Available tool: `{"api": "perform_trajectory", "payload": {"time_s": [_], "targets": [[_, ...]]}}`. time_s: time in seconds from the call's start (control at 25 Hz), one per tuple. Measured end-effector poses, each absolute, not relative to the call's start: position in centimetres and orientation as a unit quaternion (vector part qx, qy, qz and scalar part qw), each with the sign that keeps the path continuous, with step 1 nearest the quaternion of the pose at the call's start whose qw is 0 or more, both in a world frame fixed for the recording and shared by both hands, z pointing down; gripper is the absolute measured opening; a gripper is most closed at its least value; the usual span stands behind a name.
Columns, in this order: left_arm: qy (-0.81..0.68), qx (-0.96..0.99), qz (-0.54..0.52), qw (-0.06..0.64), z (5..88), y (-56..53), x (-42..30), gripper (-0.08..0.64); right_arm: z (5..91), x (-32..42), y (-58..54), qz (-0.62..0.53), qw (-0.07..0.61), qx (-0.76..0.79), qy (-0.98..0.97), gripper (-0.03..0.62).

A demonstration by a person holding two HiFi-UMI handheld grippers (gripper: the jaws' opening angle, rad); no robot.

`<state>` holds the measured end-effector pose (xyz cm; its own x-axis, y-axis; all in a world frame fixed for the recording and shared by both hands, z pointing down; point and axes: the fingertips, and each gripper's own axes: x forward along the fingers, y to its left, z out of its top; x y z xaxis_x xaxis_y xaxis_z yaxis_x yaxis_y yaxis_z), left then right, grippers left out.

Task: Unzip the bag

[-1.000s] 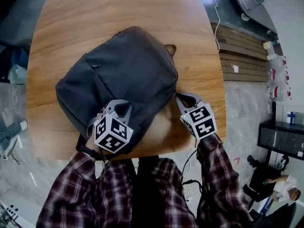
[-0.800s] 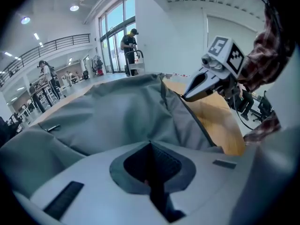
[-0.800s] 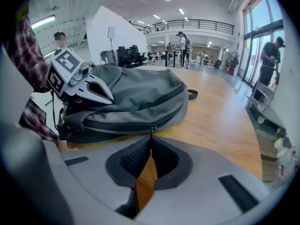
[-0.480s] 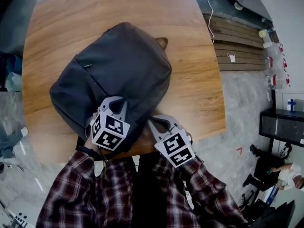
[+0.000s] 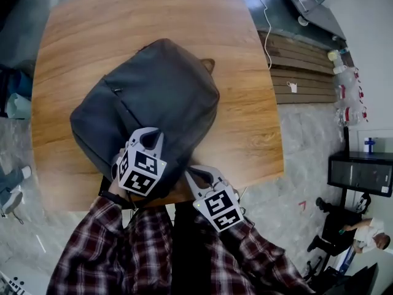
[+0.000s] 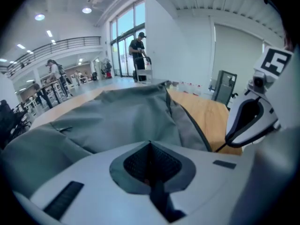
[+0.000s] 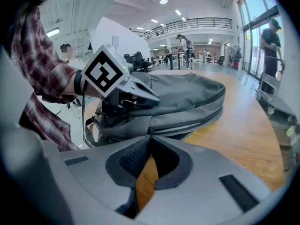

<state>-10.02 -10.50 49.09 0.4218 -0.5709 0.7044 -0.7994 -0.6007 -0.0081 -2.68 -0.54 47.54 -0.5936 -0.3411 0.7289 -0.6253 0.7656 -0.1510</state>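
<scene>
Sliding further round the near edge of the backpack (image 5: pixel 153 97), the right gripper (image 5: pixel 195 176) has closed in on the left gripper (image 5: pixel 150 137), which stays planted on the backpack's near end. The backpack is dark grey woven fabric, rounded and soft, and lies flat on a wood-grain table (image 5: pixel 245 66). In the right gripper view the mesh-padded tips are pinched together on the backpack's zipper (image 7: pixel 187 125), a thin line along its side; the pull itself is too small to make out. In the left gripper view the jaws are pressed together, grey fabric just beyond them. Each gripper carries a white cube (image 5: pixel 140 172) printed with black square markers.
</scene>
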Motion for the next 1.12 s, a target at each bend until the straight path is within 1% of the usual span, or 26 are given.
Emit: {"api": "perform_trajectory", "payload": {"time_s": [0.2, 0.32, 0.48, 0.64, 0.72, 0.88, 1.12], "targets": [[-0.493, 0.817, 0.205, 0.217, 42.0, -9.2, -12.2, 0.009, 41.9, 0.2, -2.3, 0.245, 0.261, 0.342, -0.869, 0.02], [-0.528, 0.809, 0.113, 0.233, 36.9, -7.9, -13.3, 0.009, 36.9, 0.3, -4.4, 0.237, 0.189, 0.366, -0.88, 0.02], [-0.564, 0.794, 0.018, 0.228, 30.1, -6.7, -14.8, 0.009, 30.2, -2.4, -6.8, 0.195, 0.121, 0.355, -0.906, 0.018], [-0.589, 0.783, -0.013, 0.201, 25.9, -5.9, -16.0, 0.009, 25.4, -5.9, -7.5, 0.159, 0.071, 0.323, -0.93, 0.018], [-0.596, 0.782, -0.017, 0.183, 24.2, -5.6, -16.1, 0.009, 23.7, -6.9, -7.4, 0.133, 0.065, 0.316, -0.937, 0.018], [-0.605, 0.782, -0.021, 0.15, 21.8, -5.4, -16.6, 0.009, 21.3, -8.6, -7.2, 0.072, 0.075, 0.31, -0.945, 0.018], [-0.603, 0.784, -0.031, 0.144, 20.7, -5.4, -16.1, 0.009, 19.6, -9.0, -7.4, 0.063, 0.061, 0.303, -0.949, 0.012]]}}
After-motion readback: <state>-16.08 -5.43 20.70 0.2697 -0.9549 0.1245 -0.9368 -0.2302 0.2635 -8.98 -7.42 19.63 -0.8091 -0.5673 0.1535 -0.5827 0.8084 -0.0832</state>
